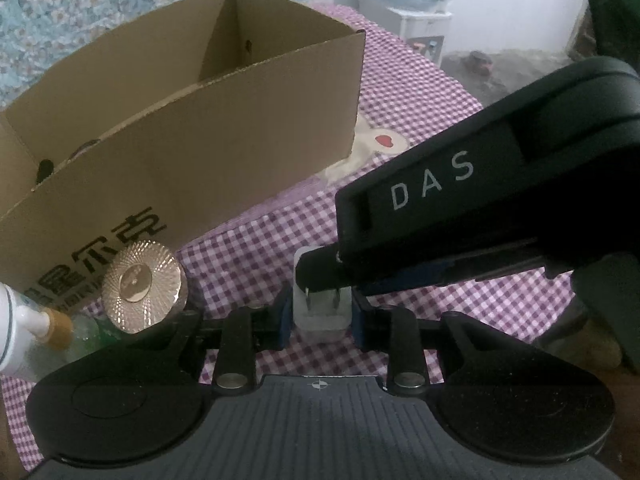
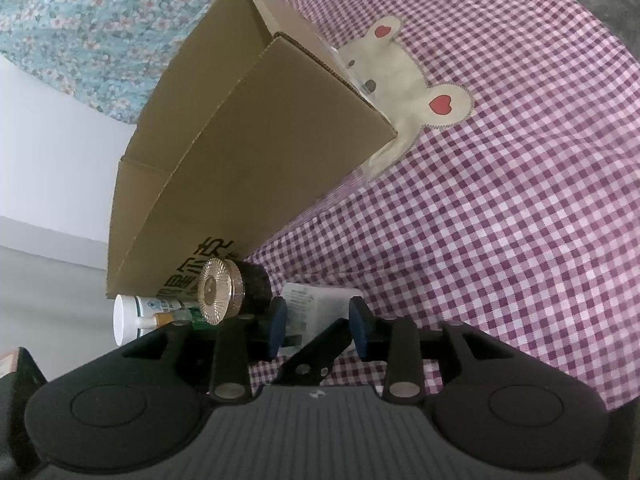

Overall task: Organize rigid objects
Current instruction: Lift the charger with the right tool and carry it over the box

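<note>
Flanking a white charger (image 1: 316, 322), the blue pads of the left gripper (image 1: 321, 316): jaws narrow, pressed or very nearly pressed on its two side walls. Standing on end on the checked cloth (image 1: 400, 240), prongs facing the left wrist camera, just in front of the box (image 1: 200, 140) and beside a gold-lidded jar (image 1: 140, 276) and a white bottle (image 1: 12, 320).

Crossing in from the right, the right gripper (image 2: 318, 326), one black finger laid over the charger's upper face just above the prongs. Jaws set narrow too, with the charger (image 2: 316, 304) between and beyond the pads; cannot tell whether they actually bite.

Likely light, stiff, hollow plastic: no give, so little squeeze needed. Smooth, glossy walls, probably slippery, and a tall narrow body prone to tip or twist out if pinched high or off-centre. Best taken low and square across the two broad flat sides, clear of the prongs, which could catch on a pad or on the box rim. Not fragile, but worth lowering rather than dropping into the box.
</note>
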`<state>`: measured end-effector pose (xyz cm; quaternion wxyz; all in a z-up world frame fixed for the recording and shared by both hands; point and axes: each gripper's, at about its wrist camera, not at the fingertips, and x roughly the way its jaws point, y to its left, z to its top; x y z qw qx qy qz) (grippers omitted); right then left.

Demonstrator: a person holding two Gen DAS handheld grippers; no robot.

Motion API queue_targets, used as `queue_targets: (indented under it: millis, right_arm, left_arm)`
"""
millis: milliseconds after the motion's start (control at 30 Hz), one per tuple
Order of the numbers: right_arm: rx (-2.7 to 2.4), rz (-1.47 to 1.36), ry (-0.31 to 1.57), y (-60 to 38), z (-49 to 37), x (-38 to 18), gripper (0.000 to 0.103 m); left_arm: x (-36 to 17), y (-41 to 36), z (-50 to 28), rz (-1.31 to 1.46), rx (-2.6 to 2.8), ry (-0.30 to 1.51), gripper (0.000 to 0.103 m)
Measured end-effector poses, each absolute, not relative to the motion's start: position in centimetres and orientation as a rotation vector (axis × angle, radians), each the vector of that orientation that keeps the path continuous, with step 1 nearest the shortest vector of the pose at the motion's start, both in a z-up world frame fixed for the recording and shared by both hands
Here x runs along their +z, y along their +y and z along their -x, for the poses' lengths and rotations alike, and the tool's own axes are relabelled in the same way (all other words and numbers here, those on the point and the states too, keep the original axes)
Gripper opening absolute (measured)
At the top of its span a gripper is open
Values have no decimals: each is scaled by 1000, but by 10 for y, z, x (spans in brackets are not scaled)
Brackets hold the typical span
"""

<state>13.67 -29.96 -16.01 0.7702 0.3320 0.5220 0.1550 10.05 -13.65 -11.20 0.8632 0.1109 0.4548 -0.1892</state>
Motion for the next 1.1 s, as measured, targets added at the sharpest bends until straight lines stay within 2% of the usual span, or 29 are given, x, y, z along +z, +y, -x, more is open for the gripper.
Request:
queue_targets:
  millis: [400,733,933,1100]
  right_arm:
    - [358,-725,1083,-300,-123,-147,32]
    - [480,-668,923,-283,-120,-70,32]
    - [583,-597,845,-258,-157,-18,32]
    - [630,-583,886,-236,-211,-4,32]
  left_arm:
    - [-99,-132,-90,-251,-387,913,27]
    - [-26,-111,-83,-272,-309,751,27]
    - [14,-95,-120,-268,-253,708,27]
    - [18,-79,-172,-199,-219,776,27]
